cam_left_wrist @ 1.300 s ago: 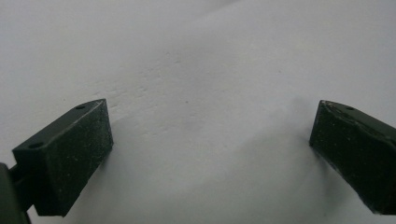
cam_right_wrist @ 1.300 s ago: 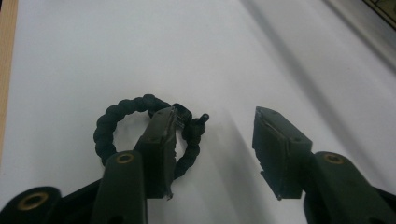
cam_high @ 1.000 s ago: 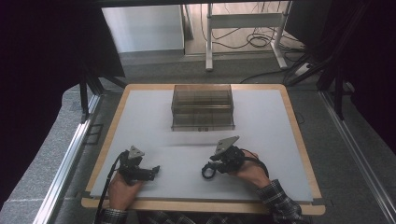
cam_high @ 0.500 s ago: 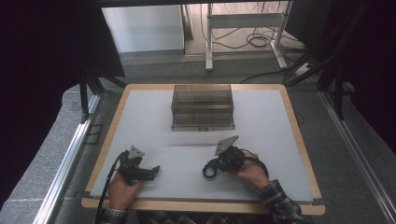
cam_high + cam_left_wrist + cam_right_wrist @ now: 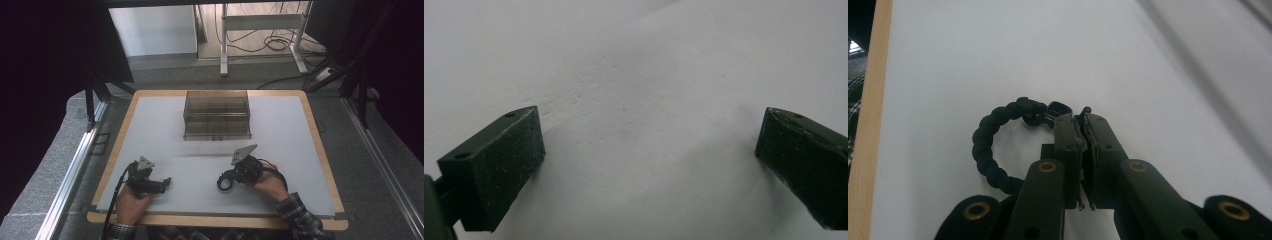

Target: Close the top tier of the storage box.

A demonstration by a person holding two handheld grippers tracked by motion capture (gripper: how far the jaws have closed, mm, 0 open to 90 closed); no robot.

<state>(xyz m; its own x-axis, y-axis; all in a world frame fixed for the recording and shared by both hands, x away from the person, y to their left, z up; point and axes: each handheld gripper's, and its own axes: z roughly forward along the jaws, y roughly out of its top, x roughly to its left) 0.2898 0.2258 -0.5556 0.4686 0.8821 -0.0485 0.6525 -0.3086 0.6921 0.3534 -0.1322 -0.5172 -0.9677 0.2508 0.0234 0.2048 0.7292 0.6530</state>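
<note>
Jaws just closed tight on a black braided bracelet [image 5: 998,145], the right gripper [image 5: 1082,125] holds it on the white table [image 5: 300,150] near the front edge, while the left gripper [image 5: 649,165] rests with jaws wide apart.

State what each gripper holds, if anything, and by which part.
The right gripper, whose jaws have just been closing, is shut on the black braided bracelet, gripping it at its clasp end. The left gripper is open and holds nothing.

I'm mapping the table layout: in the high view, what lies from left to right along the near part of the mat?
Left hand-held gripper → black braided bracelet → right hand-held gripper, shut on the bracelet.
</note>
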